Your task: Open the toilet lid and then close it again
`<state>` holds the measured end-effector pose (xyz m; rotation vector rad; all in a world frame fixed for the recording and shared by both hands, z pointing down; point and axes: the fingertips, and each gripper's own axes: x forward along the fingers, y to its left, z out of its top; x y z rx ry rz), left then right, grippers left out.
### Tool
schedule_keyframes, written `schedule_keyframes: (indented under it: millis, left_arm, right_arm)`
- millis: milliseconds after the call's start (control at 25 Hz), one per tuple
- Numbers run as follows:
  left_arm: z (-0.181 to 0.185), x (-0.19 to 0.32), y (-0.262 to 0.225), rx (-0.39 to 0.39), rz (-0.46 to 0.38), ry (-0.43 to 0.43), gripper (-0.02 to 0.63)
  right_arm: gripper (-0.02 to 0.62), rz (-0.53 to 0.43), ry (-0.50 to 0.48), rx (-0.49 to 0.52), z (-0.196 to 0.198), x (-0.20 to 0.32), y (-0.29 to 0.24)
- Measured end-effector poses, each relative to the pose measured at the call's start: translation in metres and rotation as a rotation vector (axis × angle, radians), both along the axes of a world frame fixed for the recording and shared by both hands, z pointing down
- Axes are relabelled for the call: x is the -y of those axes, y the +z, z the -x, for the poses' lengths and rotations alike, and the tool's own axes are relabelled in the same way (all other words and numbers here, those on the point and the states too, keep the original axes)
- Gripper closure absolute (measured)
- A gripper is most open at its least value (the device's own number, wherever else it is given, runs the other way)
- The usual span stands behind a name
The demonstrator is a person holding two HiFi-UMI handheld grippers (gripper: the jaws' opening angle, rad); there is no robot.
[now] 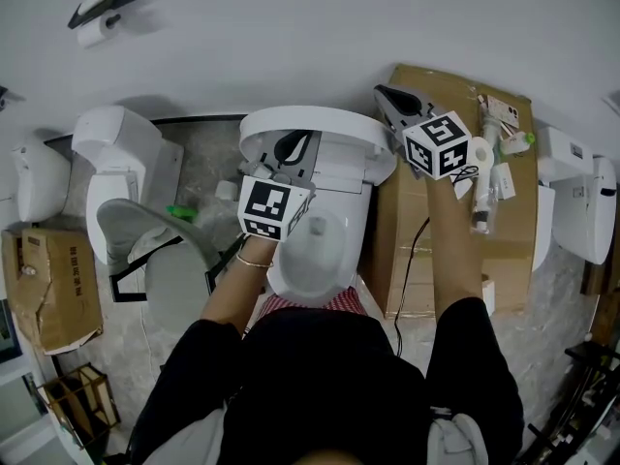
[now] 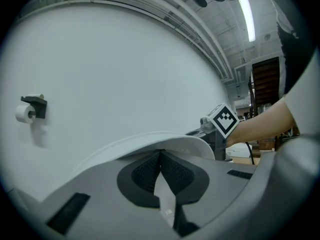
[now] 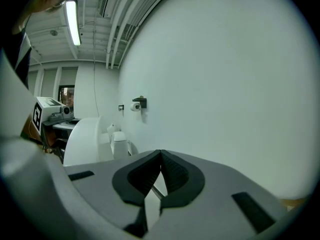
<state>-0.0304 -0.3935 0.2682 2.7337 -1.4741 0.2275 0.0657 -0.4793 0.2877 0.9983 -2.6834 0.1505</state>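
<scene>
**Fig. Both grippers clenched beside the raised toilet lid**

Left gripper (image 2: 160, 153): the jaws are pressed together at the tips and nothing lies between the pads. The white rim of the toilet lid (image 2: 186, 143) arcs just beyond the tips. Whether the tips touch it cannot be told. In the head view this gripper (image 1: 291, 148) points into the hollow inner face of the lid (image 1: 339, 119). The lid stands raised at the back of the toilet bowl (image 1: 315, 255), which lies uncovered in front of the person.

Right gripper (image 3: 160, 156): the jaws are likewise clenched on nothing and face a bare wall. The upright lid (image 3: 82, 139) shows at the left of its view. In the head view this gripper (image 1: 392, 100) hangs over a cardboard box (image 1: 417, 250) just beside the toilet, apart from the lid.

Surroundings: a toilet-paper holder (image 1: 102, 15) is fixed to the wall, and a second toilet (image 1: 121, 168) stands to the left.
</scene>
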Motion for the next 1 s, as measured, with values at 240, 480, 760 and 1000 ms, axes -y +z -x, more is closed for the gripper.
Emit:
schedule_keyframes:
  millis: [240, 480, 760, 1000]
  left_arm:
    - [-0.005, -0.005, -0.007, -0.009, -0.018, 0.016, 0.603]
    - [-0.008, -0.008, -0.011, -0.015, -0.024, 0.025, 0.603]
    - [-0.008, -0.013, -0.009, -0.015, -0.014, 0.03, 0.603]
    - [-0.006, -0.031, -0.008, -0.016, -0.021, 0.045, 0.603]
  right_arm:
    - [0.575, -0.016, 0.037, 0.028, -0.011, -0.013, -0.008]
    - [0.577, 0.004, 0.056, 0.064, -0.02, -0.024, -0.012]
    - [0.577, 0.02, 0.049, 0.056, -0.016, -0.035, -0.012]
    - [0.577, 0.014, 0.08, 0.105, -0.014, -0.05, -0.017]
